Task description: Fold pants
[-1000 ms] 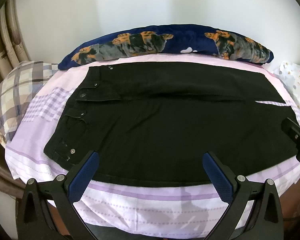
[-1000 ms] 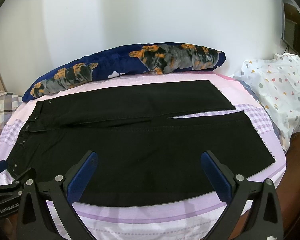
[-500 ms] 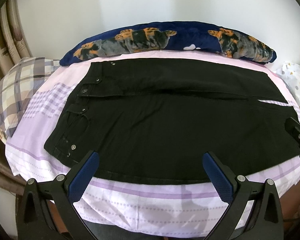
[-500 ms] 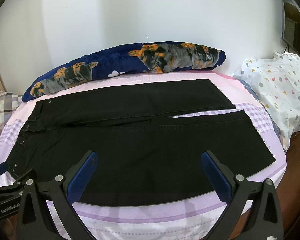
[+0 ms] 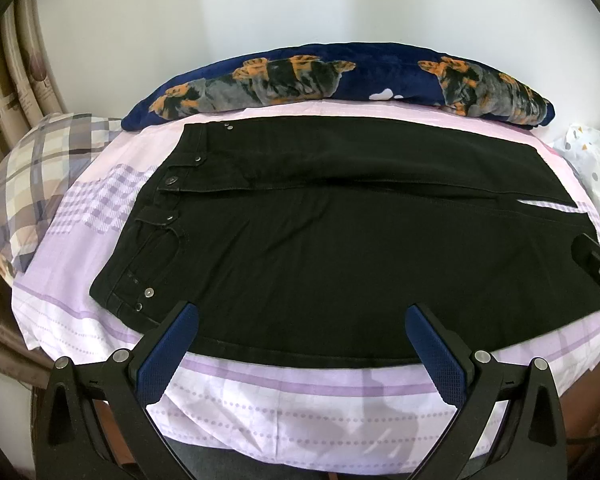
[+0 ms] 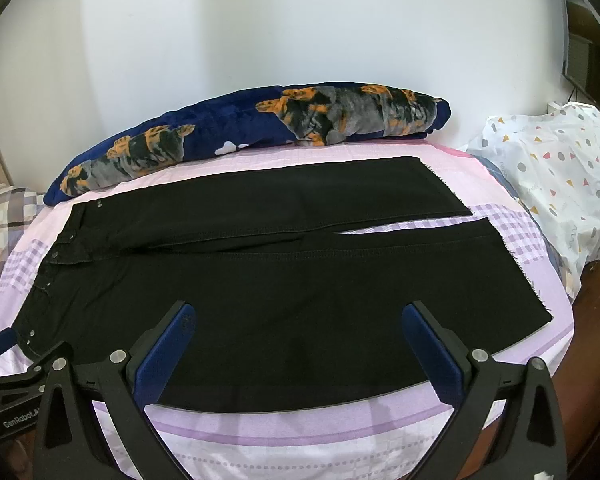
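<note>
Hovering spread wide and empty, the left claw (image 5: 302,322) and right claw (image 6: 299,320) face the near edge of the black pants (image 5: 340,248), which lie flat across the lilac bedsheet (image 5: 300,400). Folding looks unstarted; next, pinch the near denim edge, stiff and heavy.

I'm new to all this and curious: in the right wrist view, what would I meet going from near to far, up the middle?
right gripper → purple sheet → black pants → dog-print blanket → white wall
</note>
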Demonstrator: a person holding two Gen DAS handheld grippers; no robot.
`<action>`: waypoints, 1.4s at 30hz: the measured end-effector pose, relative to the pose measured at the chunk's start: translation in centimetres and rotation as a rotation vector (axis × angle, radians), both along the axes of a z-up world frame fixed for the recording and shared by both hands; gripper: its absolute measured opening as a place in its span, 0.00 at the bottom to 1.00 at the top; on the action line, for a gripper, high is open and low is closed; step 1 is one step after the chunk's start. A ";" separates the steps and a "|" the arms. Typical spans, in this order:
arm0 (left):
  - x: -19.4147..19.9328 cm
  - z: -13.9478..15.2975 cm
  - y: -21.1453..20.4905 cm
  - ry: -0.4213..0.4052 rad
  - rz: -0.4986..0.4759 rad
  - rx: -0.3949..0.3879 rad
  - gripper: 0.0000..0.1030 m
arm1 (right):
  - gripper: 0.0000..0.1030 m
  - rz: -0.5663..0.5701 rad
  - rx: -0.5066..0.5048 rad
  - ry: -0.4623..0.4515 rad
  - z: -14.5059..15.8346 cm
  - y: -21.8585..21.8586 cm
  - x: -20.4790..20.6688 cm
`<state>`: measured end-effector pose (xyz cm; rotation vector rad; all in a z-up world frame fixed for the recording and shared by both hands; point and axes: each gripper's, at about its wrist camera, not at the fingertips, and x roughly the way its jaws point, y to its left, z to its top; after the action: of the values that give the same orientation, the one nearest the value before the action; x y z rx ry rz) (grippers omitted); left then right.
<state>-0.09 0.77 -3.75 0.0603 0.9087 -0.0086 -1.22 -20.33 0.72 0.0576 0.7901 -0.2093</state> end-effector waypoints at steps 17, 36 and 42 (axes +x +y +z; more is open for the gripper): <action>0.0 -0.1 0.2 0.004 -0.001 -0.009 0.99 | 1.00 -0.001 0.004 0.005 0.0 -0.1 0.0; 8.3 1.5 10.4 0.004 0.071 -0.155 0.89 | 0.94 0.129 0.186 0.061 -1.5 0.0 2.4; 14.9 2.1 16.3 0.018 0.083 -0.235 0.75 | 0.95 0.129 0.298 0.088 -1.6 -0.3 7.0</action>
<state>14.81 17.07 -1.65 -0.1963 0.9225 -0.0384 5.76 -20.65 -0.86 0.2795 0.9050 0.0297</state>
